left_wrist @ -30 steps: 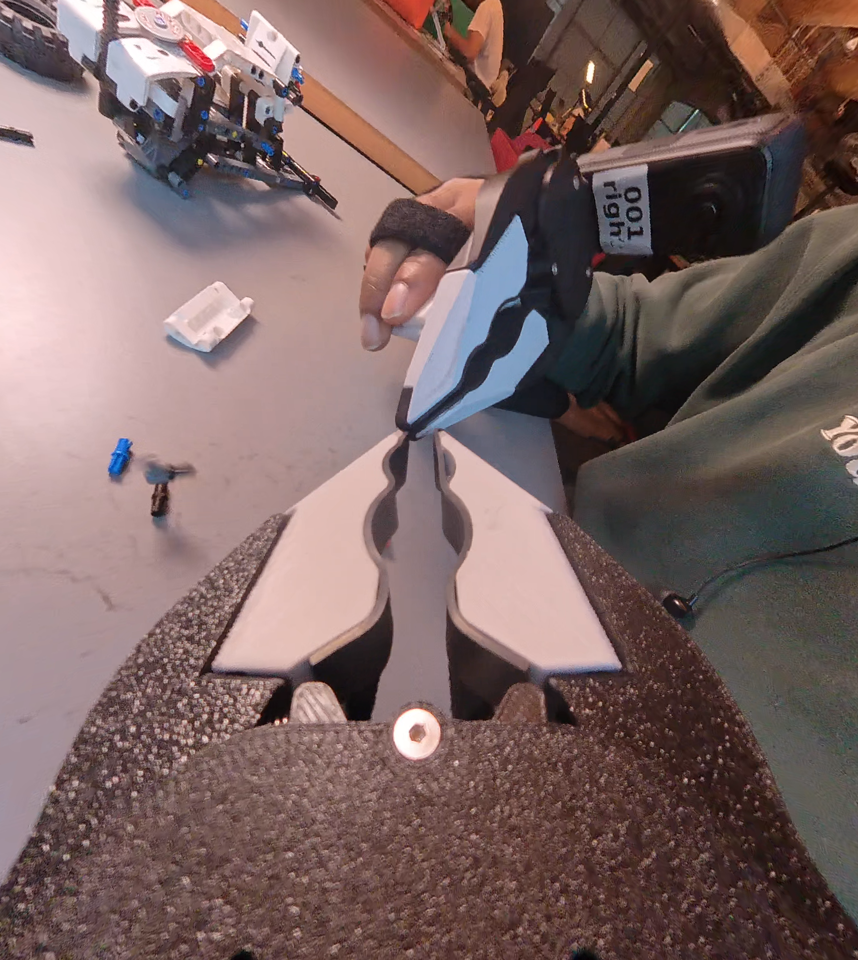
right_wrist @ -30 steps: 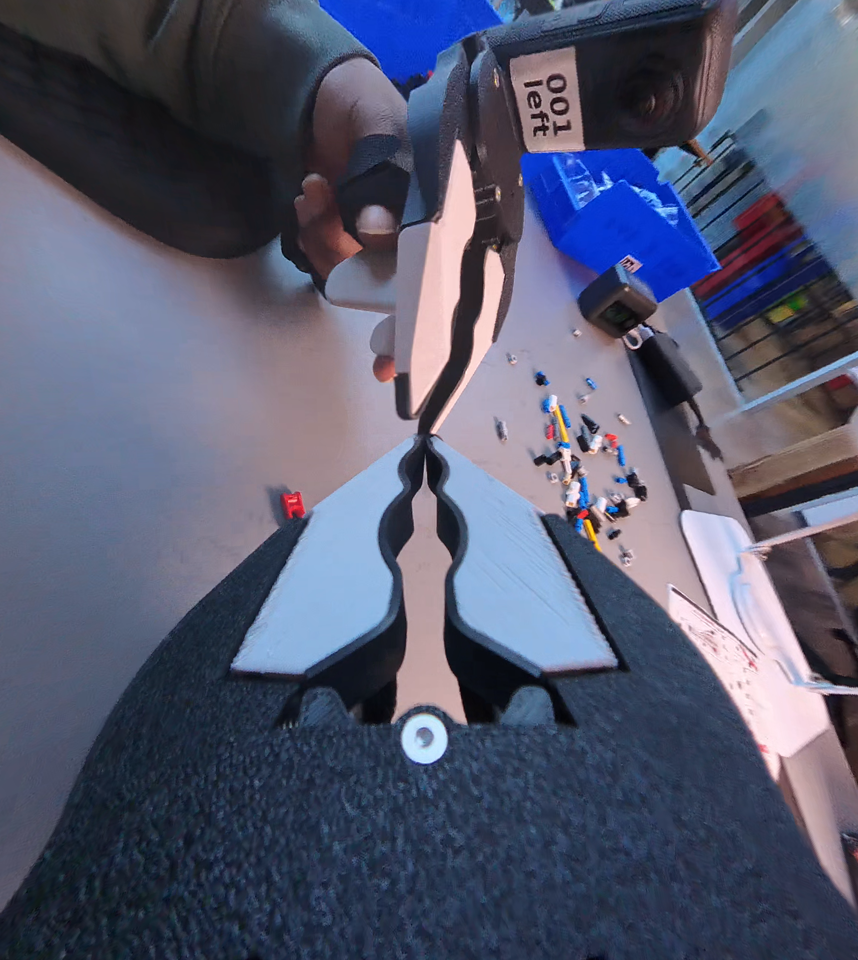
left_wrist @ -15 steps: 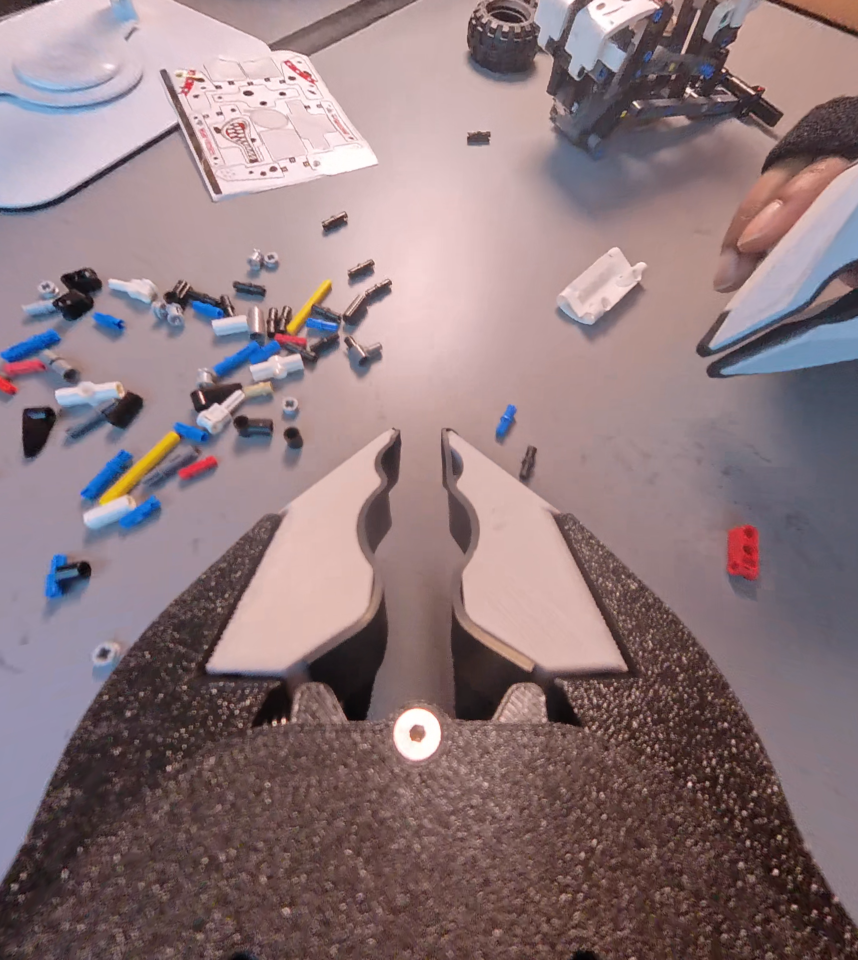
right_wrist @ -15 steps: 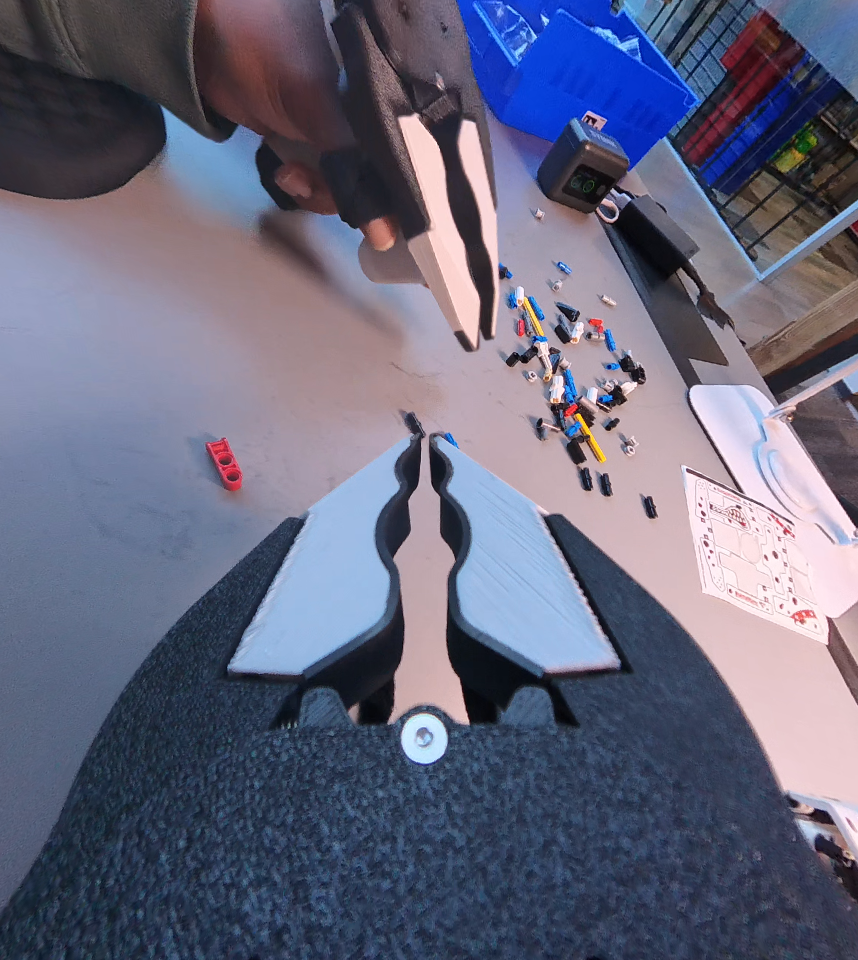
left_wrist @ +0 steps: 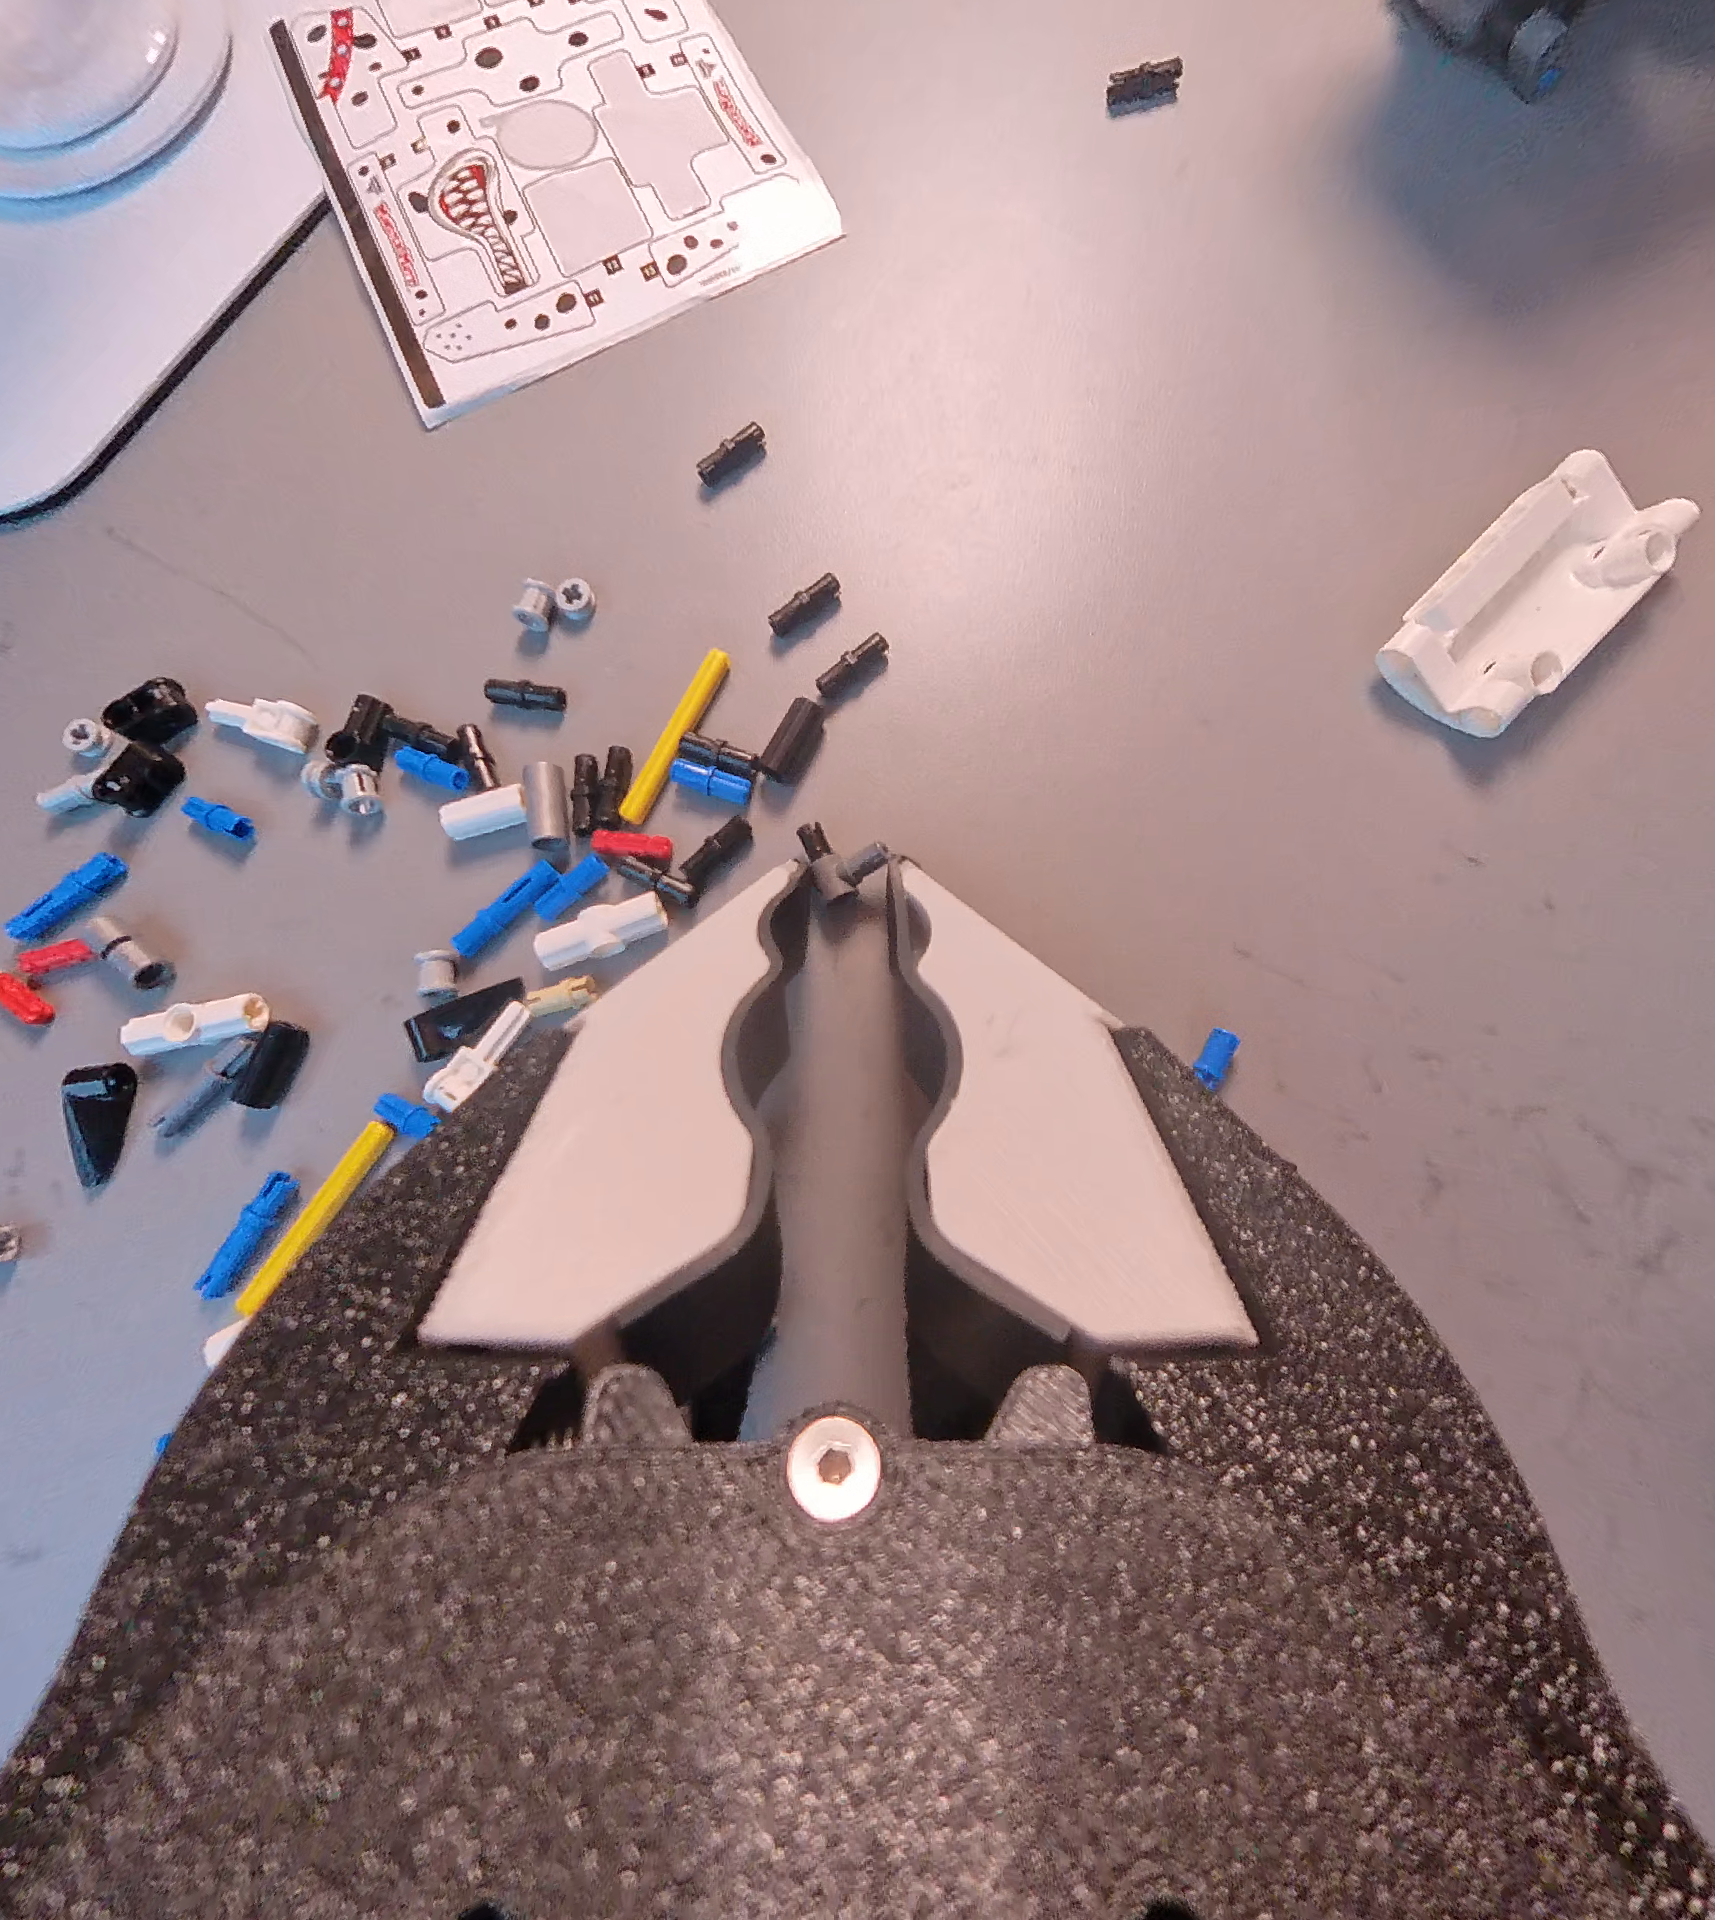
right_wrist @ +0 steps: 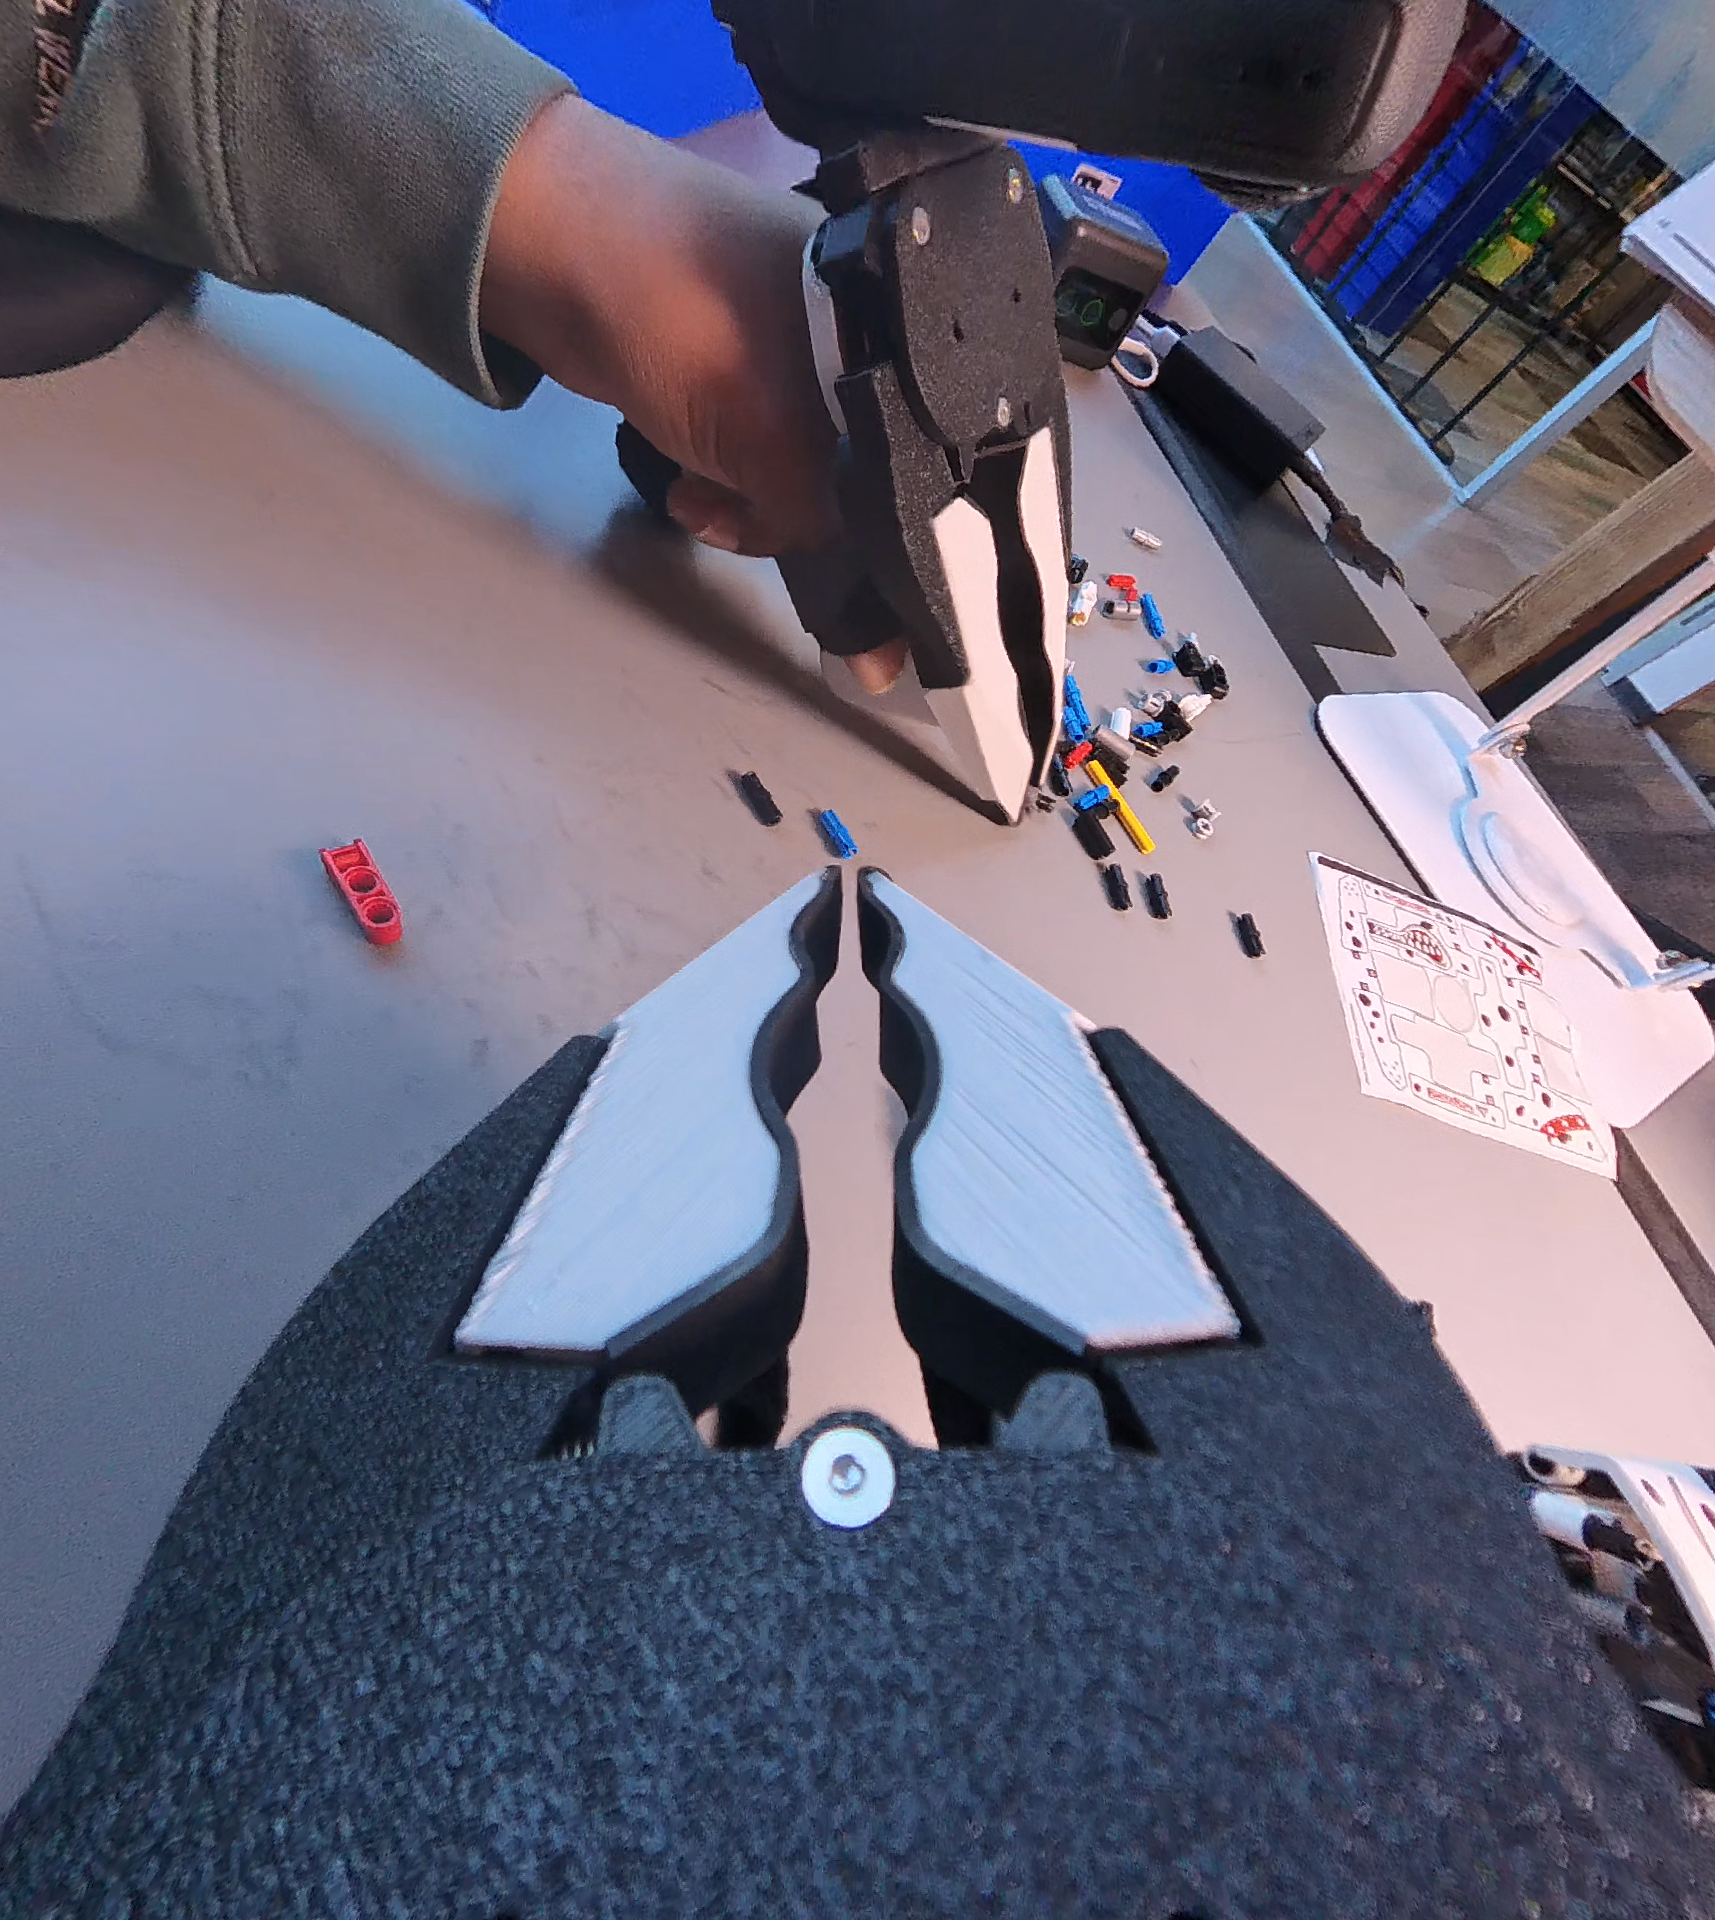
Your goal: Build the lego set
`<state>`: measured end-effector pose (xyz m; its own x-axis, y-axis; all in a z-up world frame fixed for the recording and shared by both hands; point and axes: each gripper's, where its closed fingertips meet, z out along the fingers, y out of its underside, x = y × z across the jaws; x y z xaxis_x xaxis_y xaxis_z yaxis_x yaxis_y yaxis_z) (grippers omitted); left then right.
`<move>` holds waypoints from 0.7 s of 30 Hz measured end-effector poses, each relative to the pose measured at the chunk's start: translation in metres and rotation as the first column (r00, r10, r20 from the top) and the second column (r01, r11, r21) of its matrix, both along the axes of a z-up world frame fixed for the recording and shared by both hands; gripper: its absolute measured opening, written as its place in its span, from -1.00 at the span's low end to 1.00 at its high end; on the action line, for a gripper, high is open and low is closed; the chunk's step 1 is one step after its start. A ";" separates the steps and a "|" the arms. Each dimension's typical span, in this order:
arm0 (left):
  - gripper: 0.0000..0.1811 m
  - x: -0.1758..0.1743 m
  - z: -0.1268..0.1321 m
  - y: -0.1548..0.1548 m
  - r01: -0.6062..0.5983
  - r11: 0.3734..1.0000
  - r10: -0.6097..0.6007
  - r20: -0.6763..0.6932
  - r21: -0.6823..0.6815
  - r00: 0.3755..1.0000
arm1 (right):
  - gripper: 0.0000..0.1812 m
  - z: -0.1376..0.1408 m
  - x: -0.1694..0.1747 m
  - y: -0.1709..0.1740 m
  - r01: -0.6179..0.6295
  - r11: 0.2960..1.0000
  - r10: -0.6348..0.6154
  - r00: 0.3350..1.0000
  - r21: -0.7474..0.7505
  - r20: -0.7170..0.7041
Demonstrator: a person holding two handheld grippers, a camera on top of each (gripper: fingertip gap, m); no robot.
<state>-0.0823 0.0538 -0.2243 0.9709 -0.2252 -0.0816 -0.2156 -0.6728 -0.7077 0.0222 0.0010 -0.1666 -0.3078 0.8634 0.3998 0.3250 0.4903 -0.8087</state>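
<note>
With my left gripper (left_wrist: 845, 871) narrowly parted around a small dark grey plastic connector (left_wrist: 840, 876) on the grey worktop (left_wrist: 1248, 935) and my right gripper (right_wrist: 850, 881) nearly closed and empty, most loose plastic pieces (left_wrist: 479, 831) lay unassembled.

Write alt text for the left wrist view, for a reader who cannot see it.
The left tool, seen from above, has its tips down on a grey table around a small dark grey pin piece, not yet closed on it. Small black, blue, white, red and yellow Lego parts lie scattered to the left, with a sticker sheet beyond and a white panel piece alone at right.
</note>
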 end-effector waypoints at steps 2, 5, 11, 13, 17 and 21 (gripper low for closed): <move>-0.90 0.014 0.010 -0.005 0.073 0.996 -0.076 0.043 0.059 0.996 | -0.97 0.003 0.000 0.003 0.017 0.999 -0.017 1.000 -0.031 -0.013; -0.90 0.052 0.048 -0.025 0.160 0.967 -0.215 0.304 0.197 0.928 | -0.96 0.018 -0.001 0.003 0.023 0.989 -0.035 0.996 -0.144 -0.079; -0.90 0.106 0.109 -0.068 0.178 0.919 -0.379 0.669 0.351 0.640 | -0.81 0.065 0.003 -0.011 -0.078 0.956 -0.006 0.959 -0.283 -0.282; -0.90 0.119 0.114 -0.082 0.234 0.907 -0.419 0.703 0.350 0.575 | -0.79 0.063 0.007 -0.023 -0.127 0.975 0.070 0.955 -0.185 -0.287; -0.90 0.131 0.107 -0.102 0.338 0.890 -0.446 0.735 0.306 0.510 | -0.79 0.049 0.021 -0.047 -0.269 0.956 0.244 0.951 -0.119 -0.190; -0.90 0.143 0.097 -0.119 0.442 0.861 -0.459 0.760 0.252 0.460 | -0.84 0.039 0.027 -0.059 -0.313 0.947 0.302 0.944 -0.071 -0.131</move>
<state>0.0606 -0.0648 -0.1271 0.4097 -0.6574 0.6324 0.1482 -0.6361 -0.7573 0.0495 -0.0580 -0.1275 -0.5195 0.7679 0.3748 0.0703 0.4755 -0.8769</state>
